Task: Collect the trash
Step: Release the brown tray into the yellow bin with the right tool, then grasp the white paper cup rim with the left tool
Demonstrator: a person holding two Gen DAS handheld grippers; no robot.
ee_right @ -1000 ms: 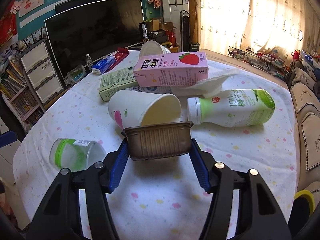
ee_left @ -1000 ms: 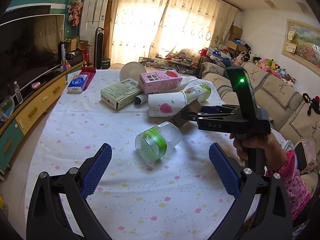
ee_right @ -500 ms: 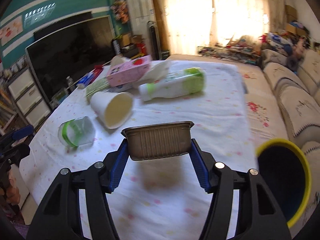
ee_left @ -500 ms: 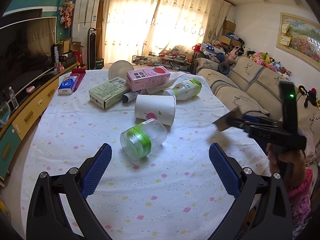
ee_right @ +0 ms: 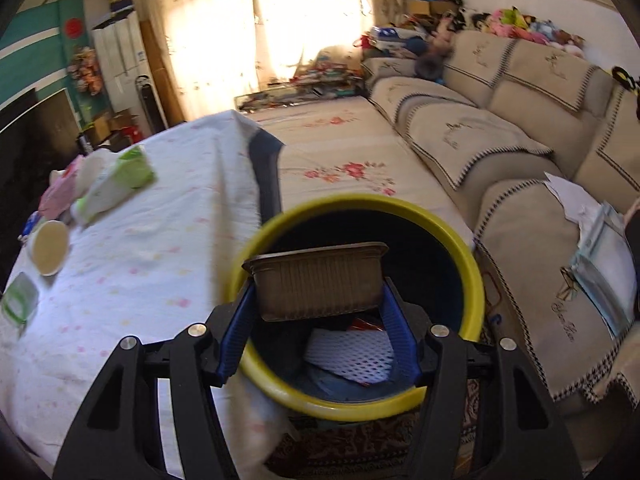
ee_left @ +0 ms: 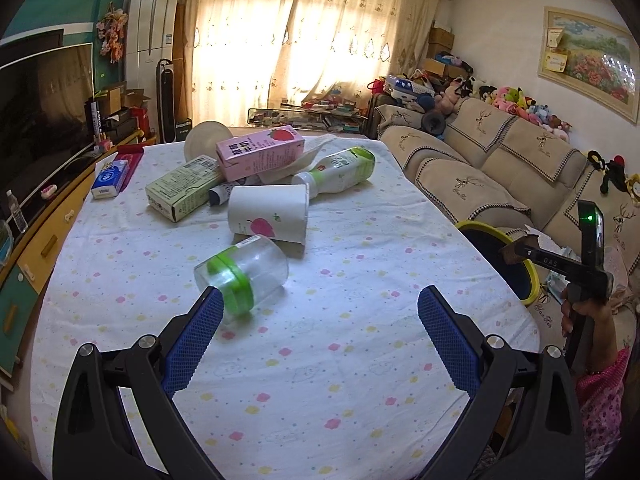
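Observation:
My right gripper (ee_right: 318, 300) is shut on a brown foil tray (ee_right: 316, 280) and holds it over the mouth of a yellow-rimmed bin (ee_right: 360, 400) beside the table; trash lies in the bin's bottom. In the left wrist view that gripper (ee_left: 516, 250) shows at the right, above the bin (ee_left: 480, 227). My left gripper (ee_left: 320, 320) stands open over the table, its left finger just in front of a clear jar with a green band (ee_left: 244, 270) lying on its side. Behind the jar lie a paper cup (ee_left: 268, 220), a green-and-white bottle (ee_left: 340, 170), a pink carton (ee_left: 260, 152) and a green box (ee_left: 184, 190).
The table wears a white dotted cloth (ee_left: 320, 380). A beige sofa (ee_right: 520, 152) runs along the right, close to the bin. A TV cabinet (ee_left: 36, 236) flanks the table's left side. A blue tissue pack (ee_left: 110, 178) lies at the table's far left.
My right gripper swung with the foil tray from over the table to above the bin. The left gripper drifted a little toward the jar.

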